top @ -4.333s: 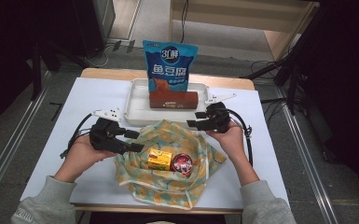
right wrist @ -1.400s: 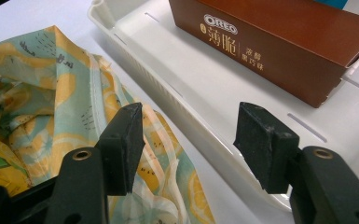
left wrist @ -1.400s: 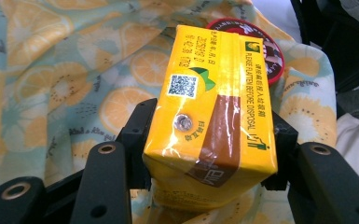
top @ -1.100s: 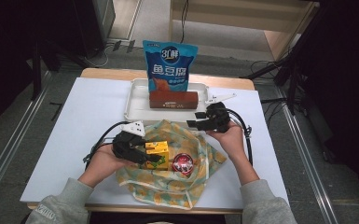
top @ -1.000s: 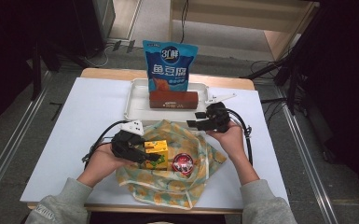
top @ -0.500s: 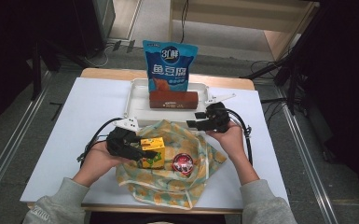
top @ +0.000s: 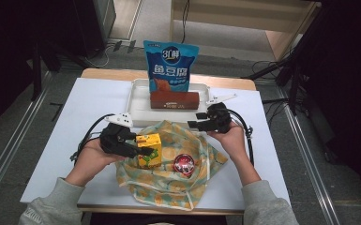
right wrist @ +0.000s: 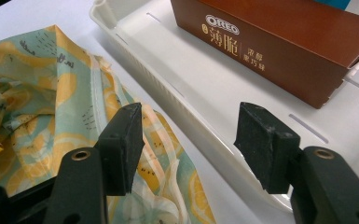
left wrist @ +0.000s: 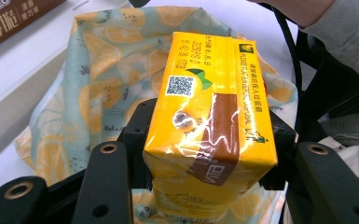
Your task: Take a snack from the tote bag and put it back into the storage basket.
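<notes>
My left gripper (top: pixel 140 151) is shut on a yellow drink carton (top: pixel 149 150), held a little above the lemon-print cloth (top: pixel 169 180). In the left gripper view both black pads press the sides of the carton (left wrist: pixel 210 121), with the cloth (left wrist: pixel 93 98) under it. A round red-foil item (top: pixel 184 163) lies on the cloth to the carton's right. My right gripper (top: pixel 193 125) hovers open at the cloth's far right corner; in its own view the jaws (right wrist: pixel 189 144) stand apart with nothing between them, over the cloth edge (right wrist: pixel 51 93) and the tray rim (right wrist: pixel 168 100).
A white tray (top: pixel 138 101) at the back of the table holds a brown Oreo box (top: pixel 174 100) (right wrist: pixel 279 42) and an upright blue snack bag (top: pixel 169 65). Cables trail from both grippers. White tabletop (top: pixel 65 126) lies bare at the left and right.
The left gripper has lifted the yellow carton slightly and drawn it a little leftward off the cloth. The right gripper has stayed where it was.
</notes>
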